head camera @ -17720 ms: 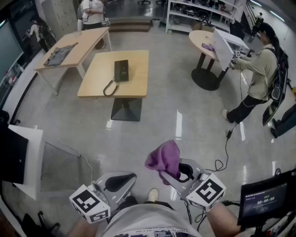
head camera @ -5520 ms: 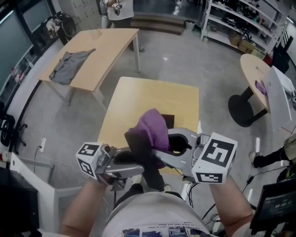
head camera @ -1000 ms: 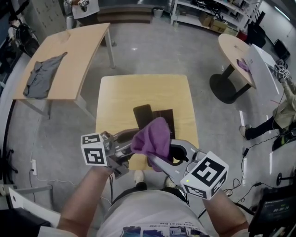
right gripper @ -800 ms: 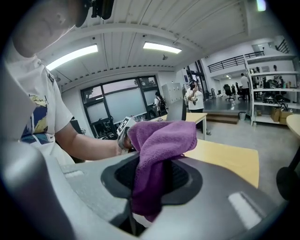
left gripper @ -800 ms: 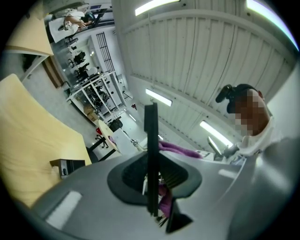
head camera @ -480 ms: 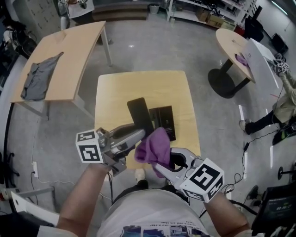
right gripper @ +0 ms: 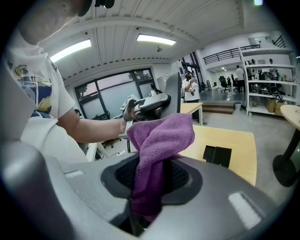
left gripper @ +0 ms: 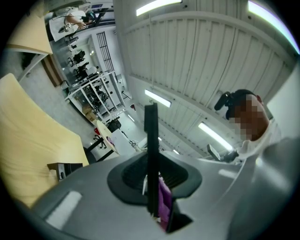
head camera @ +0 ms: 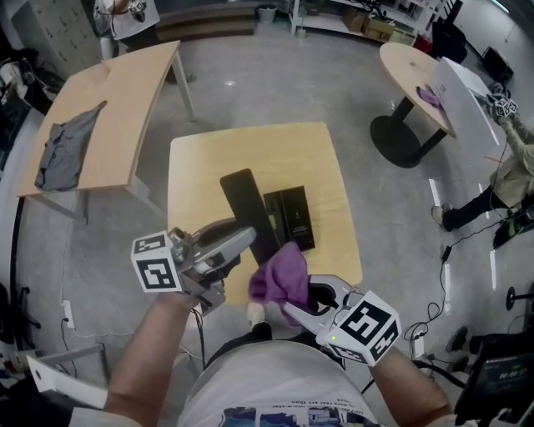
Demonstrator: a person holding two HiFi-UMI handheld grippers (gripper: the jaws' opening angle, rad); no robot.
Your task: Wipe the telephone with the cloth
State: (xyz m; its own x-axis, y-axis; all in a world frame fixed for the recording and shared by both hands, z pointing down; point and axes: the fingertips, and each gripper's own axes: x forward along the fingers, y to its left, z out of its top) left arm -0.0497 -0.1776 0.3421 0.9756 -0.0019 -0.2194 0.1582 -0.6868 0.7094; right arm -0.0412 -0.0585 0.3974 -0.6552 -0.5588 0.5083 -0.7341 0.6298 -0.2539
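In the head view the black telephone handset (head camera: 243, 208) is a flat slab held above the wooden table (head camera: 250, 154), and my left gripper (head camera: 244, 240) is shut on its near end. The telephone base (head camera: 289, 218) lies on the table just right of it. My right gripper (head camera: 310, 293) is shut on a purple cloth (head camera: 281, 275), which hangs near the handset's near end; contact cannot be told. In the left gripper view the handset (left gripper: 151, 150) shows edge-on between the jaws, with the cloth (left gripper: 164, 202) behind. In the right gripper view the cloth (right gripper: 159, 140) fills the jaws, with the base (right gripper: 217, 154) beyond.
A long wooden table (head camera: 125, 92) with a grey garment (head camera: 62, 154) stands to the left. At the right are a round table (head camera: 409, 67) with a white board and a person (head camera: 509, 158). Another person (head camera: 125, 17) stands at the back. Grey floor surrounds the tables.
My right gripper and the purple cloth have dropped lower and nearer to me, uncovering the handset and the base. The left gripper keeps the handset in much the same place.
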